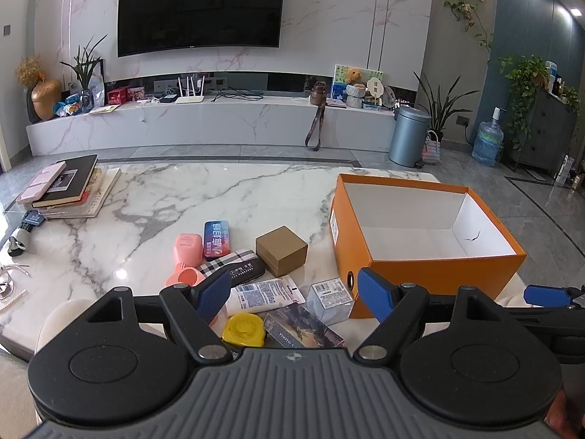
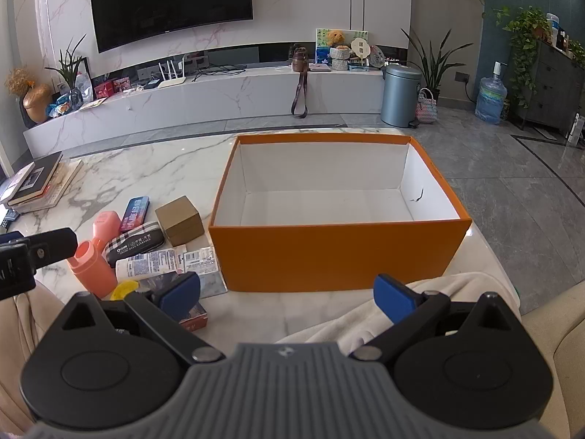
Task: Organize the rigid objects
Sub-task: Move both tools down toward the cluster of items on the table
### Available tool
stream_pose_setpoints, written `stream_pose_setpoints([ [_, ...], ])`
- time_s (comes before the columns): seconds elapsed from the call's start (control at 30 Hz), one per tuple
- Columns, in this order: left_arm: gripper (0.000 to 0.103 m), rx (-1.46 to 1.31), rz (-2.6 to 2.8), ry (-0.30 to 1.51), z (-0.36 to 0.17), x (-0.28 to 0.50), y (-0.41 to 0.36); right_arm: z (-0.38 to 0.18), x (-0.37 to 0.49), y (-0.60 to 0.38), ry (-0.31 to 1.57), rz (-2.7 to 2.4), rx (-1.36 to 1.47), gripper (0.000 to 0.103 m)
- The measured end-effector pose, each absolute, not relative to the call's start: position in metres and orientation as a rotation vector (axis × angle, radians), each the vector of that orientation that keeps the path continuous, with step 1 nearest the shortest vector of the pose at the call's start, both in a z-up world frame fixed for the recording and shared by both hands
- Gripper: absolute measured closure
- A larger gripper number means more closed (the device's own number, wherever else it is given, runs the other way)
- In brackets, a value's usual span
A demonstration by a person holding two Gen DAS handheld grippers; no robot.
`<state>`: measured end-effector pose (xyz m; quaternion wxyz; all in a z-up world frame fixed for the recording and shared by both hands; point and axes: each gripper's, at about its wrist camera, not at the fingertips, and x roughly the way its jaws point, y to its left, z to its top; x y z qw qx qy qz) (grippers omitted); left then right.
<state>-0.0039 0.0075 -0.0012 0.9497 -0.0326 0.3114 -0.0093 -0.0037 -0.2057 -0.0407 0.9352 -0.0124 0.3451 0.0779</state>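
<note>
Both tools, left tool (image 1: 294,298) and right tool (image 2: 287,294), hang spread wide and empty over the marble surface (image 1: 226,197); no item is boxed yet, so judged the opening step, the next move calling for a pick from the clutter. Contents by size: orange cardboard box (image 2: 329,256), rigid, white-lined, empty, right of the clutter; brown cube box (image 1: 281,250); coral plastic bottle (image 1: 186,252); plaid glasses case (image 1: 237,267); blue tin (image 1: 216,238); yellow round tape (image 1: 243,329).
</note>
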Motion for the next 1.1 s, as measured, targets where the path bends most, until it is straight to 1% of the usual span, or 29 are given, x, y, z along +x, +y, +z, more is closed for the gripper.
stream_pose_setpoints([
  [0.43,0.014,-0.082,-0.017,0.647,-0.001,-0.005,0.01,-0.042,-0.005,-0.201,0.71,0.17,-0.046,0.003],
  [0.6,0.021,-0.096,-0.017,0.673,-0.005,-0.002,0.017,-0.044,-0.004,-0.195,0.713,0.191,-0.057,0.003],
  [0.7,0.021,-0.105,-0.021,0.703,-0.009,0.003,0.028,-0.047,-0.002,-0.188,0.718,0.253,-0.057,0.003],
  [0.77,0.023,-0.124,-0.018,0.739,-0.014,0.006,0.039,-0.05,0.001,-0.182,0.725,0.297,-0.055,0.007],
  [0.83,0.028,-0.145,-0.042,0.787,-0.021,0.01,0.049,-0.054,0.006,-0.177,0.743,0.336,-0.05,0.015],
  [0.87,0.033,-0.159,-0.055,0.811,-0.025,0.011,0.053,-0.058,0.009,-0.174,0.762,0.356,-0.049,0.017],
  [0.9,0.04,-0.172,-0.066,0.843,-0.03,0.014,0.058,-0.061,0.012,-0.17,0.78,0.375,-0.05,0.023],
  [0.93,0.044,-0.178,-0.073,0.862,-0.034,0.016,0.061,-0.065,0.016,-0.167,0.798,0.394,-0.051,0.027],
  [0.97,0.051,-0.19,-0.082,0.885,-0.038,0.019,0.064,-0.068,0.019,-0.163,0.815,0.412,-0.055,0.028],
  [1.0,0.054,-0.202,-0.089,0.903,-0.042,0.022,0.068,-0.072,0.022,-0.158,0.83,0.43,-0.061,0.03],
  [1.07,0.057,-0.216,-0.106,0.939,-0.049,0.027,0.072,-0.08,0.027,-0.149,0.856,0.466,-0.077,0.034],
  [1.1,0.059,-0.212,-0.116,0.959,-0.053,0.03,0.073,-0.083,0.028,-0.145,0.867,0.481,-0.085,0.04],
])
